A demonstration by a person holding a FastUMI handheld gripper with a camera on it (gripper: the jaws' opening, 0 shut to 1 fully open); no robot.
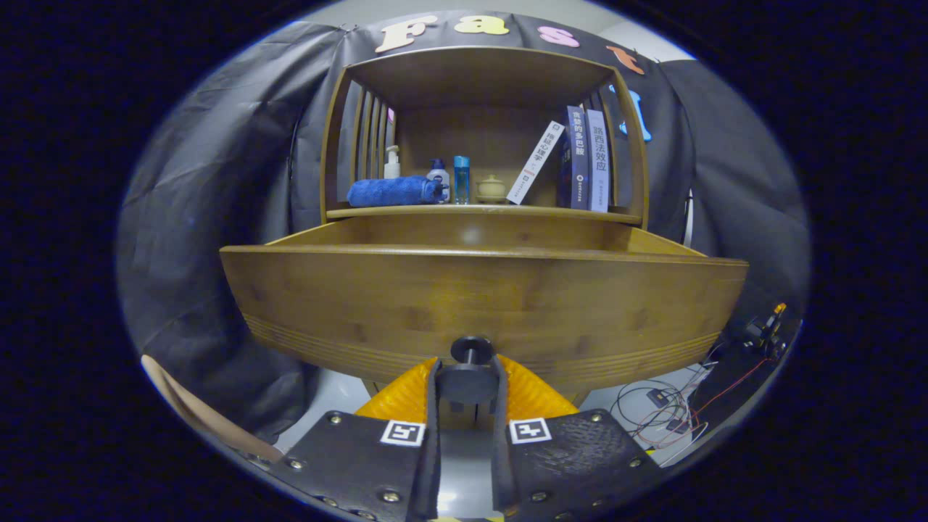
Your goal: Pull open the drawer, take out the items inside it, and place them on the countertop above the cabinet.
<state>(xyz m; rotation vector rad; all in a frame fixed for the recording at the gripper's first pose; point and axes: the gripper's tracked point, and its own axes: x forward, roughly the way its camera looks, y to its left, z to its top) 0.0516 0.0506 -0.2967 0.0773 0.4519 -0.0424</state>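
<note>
the gripper (467, 384) was clamped with its 2 fingers on the knob (472, 351) below the drawer (478, 304) front, giving purchase for pulling it open.

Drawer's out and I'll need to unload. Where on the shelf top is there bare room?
Tongs grip the drawer knob. Bare strip along the countertop front edge; a small gap between the jar and leaning book. Crowded around the blue towel and bottles.

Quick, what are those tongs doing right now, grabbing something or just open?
Tongs: closed on the drawer knob, both fingers pressing its disc; the drawer is pulled out.
</note>
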